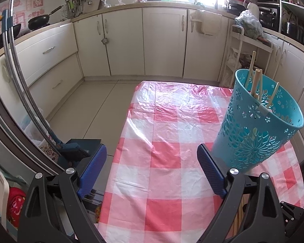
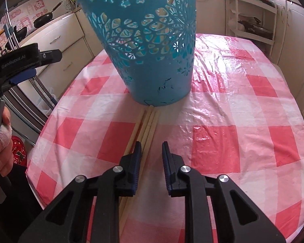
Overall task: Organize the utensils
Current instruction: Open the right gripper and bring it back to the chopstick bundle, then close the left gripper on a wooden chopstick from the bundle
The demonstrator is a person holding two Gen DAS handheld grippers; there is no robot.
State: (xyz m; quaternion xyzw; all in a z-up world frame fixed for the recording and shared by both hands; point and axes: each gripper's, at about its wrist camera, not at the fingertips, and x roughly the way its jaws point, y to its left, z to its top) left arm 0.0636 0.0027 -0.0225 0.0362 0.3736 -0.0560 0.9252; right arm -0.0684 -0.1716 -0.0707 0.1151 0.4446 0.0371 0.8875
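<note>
A turquoise perforated plastic basket point(image 1: 259, 121) stands upright on the pink checked tablecloth point(image 1: 166, 145), with several wooden chopsticks point(image 1: 255, 83) sticking out of its top. In the right wrist view the basket point(image 2: 150, 50) is straight ahead, and several loose chopsticks point(image 2: 147, 125) lie side by side on the cloth point(image 2: 233, 133) in front of its base. My right gripper point(image 2: 151, 147) is open just above them, its jaws on either side of the bundle. My left gripper point(image 1: 152, 156) is wide open and empty, left of the basket; it also shows in the right wrist view point(image 2: 24, 64).
The table's left edge point(image 1: 121, 141) drops to a tiled floor. White kitchen cabinets point(image 1: 131, 40) ring the room. A white shelf trolley point(image 1: 243, 56) stands behind the table at right. Metal poles point(image 1: 20, 70) lean at the left.
</note>
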